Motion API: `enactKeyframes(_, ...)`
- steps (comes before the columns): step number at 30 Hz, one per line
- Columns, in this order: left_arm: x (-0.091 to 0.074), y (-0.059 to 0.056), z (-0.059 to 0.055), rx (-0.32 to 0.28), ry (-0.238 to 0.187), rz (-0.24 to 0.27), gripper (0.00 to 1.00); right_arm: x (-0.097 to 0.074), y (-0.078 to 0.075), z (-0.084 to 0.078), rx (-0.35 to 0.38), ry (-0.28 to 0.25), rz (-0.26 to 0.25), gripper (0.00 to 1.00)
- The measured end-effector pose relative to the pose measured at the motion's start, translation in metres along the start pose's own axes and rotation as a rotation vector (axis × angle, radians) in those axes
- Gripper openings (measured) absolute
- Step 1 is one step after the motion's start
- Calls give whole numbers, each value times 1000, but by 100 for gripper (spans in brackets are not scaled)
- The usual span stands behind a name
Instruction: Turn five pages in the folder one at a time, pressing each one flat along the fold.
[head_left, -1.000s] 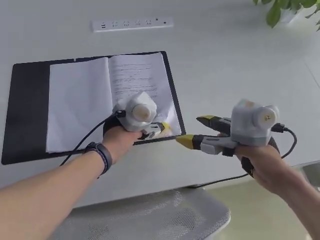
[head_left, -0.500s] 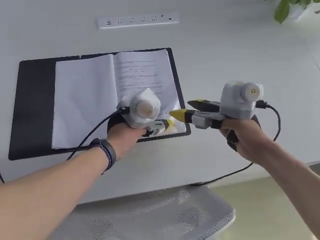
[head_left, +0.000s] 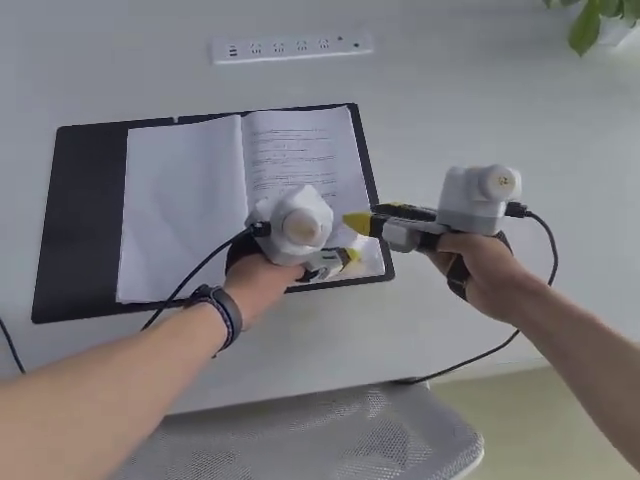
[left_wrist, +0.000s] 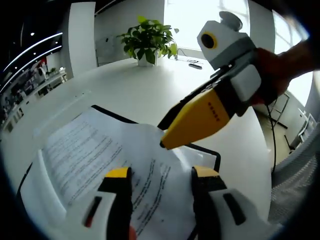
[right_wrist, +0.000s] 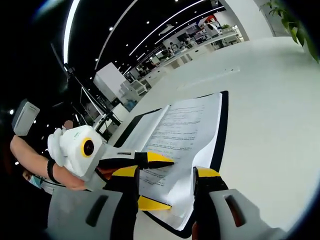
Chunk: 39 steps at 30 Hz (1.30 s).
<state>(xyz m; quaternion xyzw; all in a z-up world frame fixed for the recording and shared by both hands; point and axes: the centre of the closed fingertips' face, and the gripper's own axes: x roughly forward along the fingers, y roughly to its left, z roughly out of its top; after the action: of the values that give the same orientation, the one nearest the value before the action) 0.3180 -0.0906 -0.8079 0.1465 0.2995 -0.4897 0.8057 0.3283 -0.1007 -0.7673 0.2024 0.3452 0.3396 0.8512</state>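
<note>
A black folder lies open on the white table, with a blank left page and a printed right page. My left gripper is at the right page's near right corner; its yellow fingers stand apart, one above and one below the paper's corner. In its own view the left gripper is open with printed paper ahead. My right gripper points left over the page's right edge, just above the left one. The right gripper is open and holds nothing.
A white power strip lies beyond the folder. A potted plant stands at the far right. A grey mesh chair sits below the table's near edge. Cables trail from both grippers. Bare table spreads right of the folder.
My right gripper has moved left from beside the folder until its tips are over the right page's edge, close to the left gripper. The left gripper has stayed at the page corner.
</note>
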Motion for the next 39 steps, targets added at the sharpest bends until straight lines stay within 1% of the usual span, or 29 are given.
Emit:
enactKeyframes(4, 0, 0, 0, -3, 0, -1, 48, 3, -4, 0, 24, 1, 6, 34)
enactKeyframes(5, 0, 0, 0, -4, -1, -1, 48, 5, -7, -1, 38, 4, 7, 33)
enactKeyframes(8, 0, -1, 0, -5, -1, -3, 48, 7, -10, -2, 66, 4, 11, 28)
enactKeyframes(12, 0, 0, 0, -7, 1, -5, 48, 9, -18, -2, 101, -7, -8, 18)
enactKeyframes(14, 0, -1, 1, -7, 1, -6, 48, 9, -19, -1, 117, -16, -13, 14)
enactKeyframes(17, 0, -1, 1, -8, 9, -16, 49, 8, -17, 1, 116, -25, -16, 9)
enactKeyframes(20, 0, -3, 2, -13, 13, -27, 51, 6, -19, 4, 113, -43, -25, 2)
enactKeyframes(21, 0, -4, 2, -11, 15, -33, 52, 6, -18, 6, 120, -50, -14, 2)
enactKeyframes(25, -2, -6, 2, -13, 22, -44, 56, 6, -14, 7, 106, -47, -12, 1)
enactKeyframes(26, -3, -7, 3, -20, 21, -49, 57, 6, -8, 7, 106, -51, -7, 1)
enactKeyframes(29, -6, -9, 2, -23, 28, -57, 60, 7, -1, 10, 96, -56, -2, 0)
enactKeyframes(32, -15, -9, 2, -21, 28, -61, 63, 6, 12, 14, 81, -61, 10, 0)
enactKeyframes(35, -23, -6, 3, -10, 25, -58, 65, 7, 21, 16, 70, -65, 19, 0)
enactKeyframes(37, -29, -2, 5, -2, 20, -52, 66, 7, 26, 17, 64, -67, 26, 0)
enactKeyframes(39, -35, 2, 8, -8, 11, -49, 69, 7, 31, 20, 61, -73, 33, 0)
